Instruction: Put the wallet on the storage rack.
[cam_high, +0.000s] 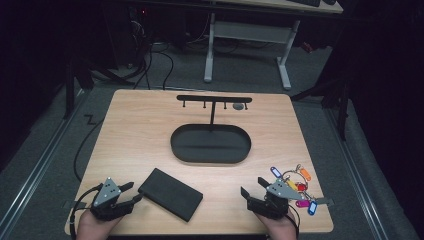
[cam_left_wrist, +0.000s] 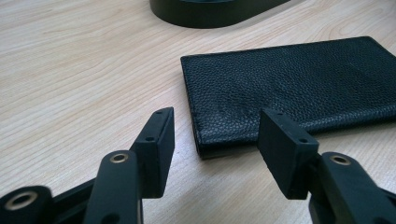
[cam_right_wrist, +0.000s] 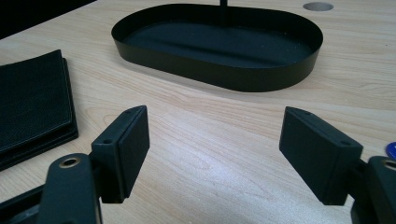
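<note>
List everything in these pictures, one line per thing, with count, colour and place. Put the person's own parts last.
table: one, light wood, centre of the high view
tray: one, black, oval, empty, mid-table
hook stand: one, black, T-shaped, rising from the tray's far side
wallet: one, black leather, flat on the table, near left
key bunch: one, tags blue, orange, red, pink, yellow, near right edge
hole: one, grey, round, in the far tabletop
desk: one, white-legged, on the floor beyond
left tongs: one, black, open, jaws either side of the wallet's corner
right tongs: one, black, open, beside the keys
hands: two, at the bottom edge
</note>
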